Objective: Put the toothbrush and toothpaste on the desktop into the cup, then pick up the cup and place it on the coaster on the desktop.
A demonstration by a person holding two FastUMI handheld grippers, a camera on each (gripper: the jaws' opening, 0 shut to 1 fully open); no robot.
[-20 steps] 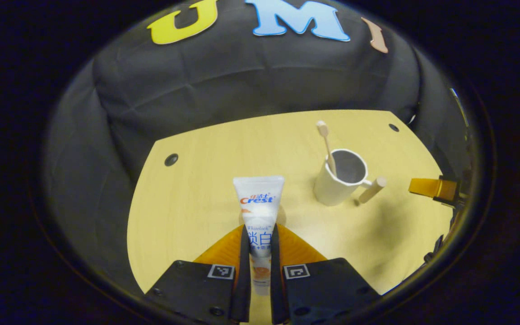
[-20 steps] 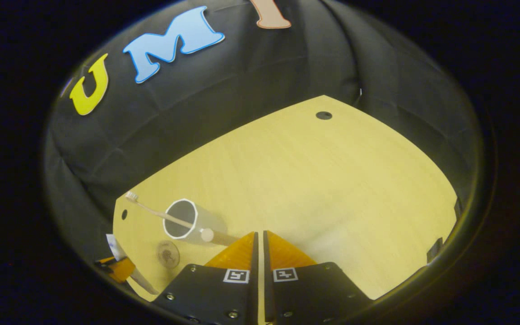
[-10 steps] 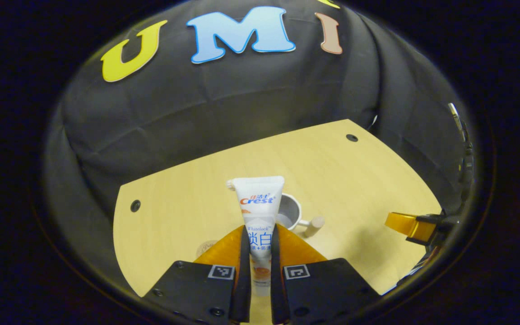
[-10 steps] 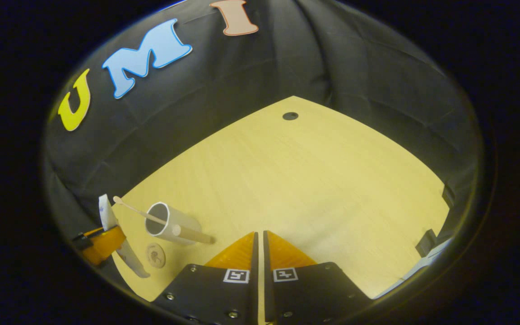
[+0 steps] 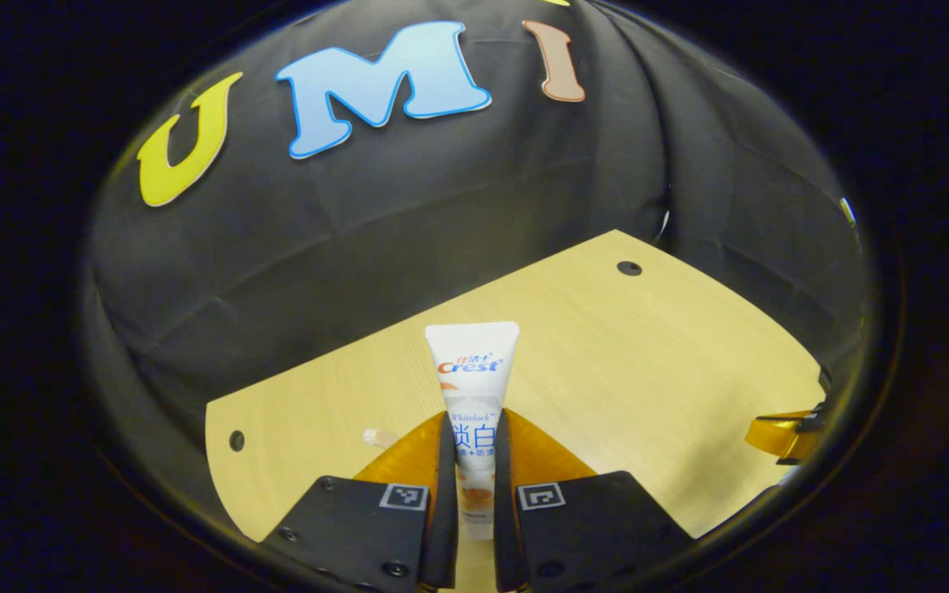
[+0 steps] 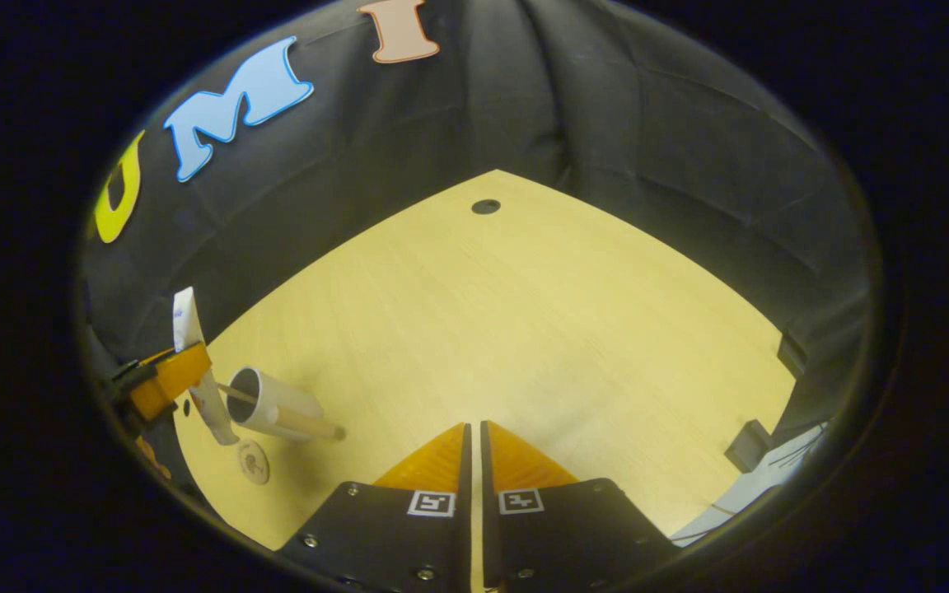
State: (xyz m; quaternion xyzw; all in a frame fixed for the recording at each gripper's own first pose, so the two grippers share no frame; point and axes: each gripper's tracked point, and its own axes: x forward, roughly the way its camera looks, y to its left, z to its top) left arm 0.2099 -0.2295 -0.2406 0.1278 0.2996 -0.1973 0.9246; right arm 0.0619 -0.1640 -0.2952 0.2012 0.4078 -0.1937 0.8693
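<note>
The left gripper (image 5: 471,494) holds the toothpaste (image 5: 472,387) between its two fingers, both pressing on the tube, which stands upright above the bench (image 5: 647,362). In the right gripper view the tube hangs just beside the cup (image 6: 273,403), near its mouth. The cup stands on the bench with the toothbrush (image 6: 231,390) inside it. The coaster (image 6: 253,461) lies just beside the cup. The right gripper (image 6: 474,461) is apart over bare bench, its fingers together and holding nothing.
</note>
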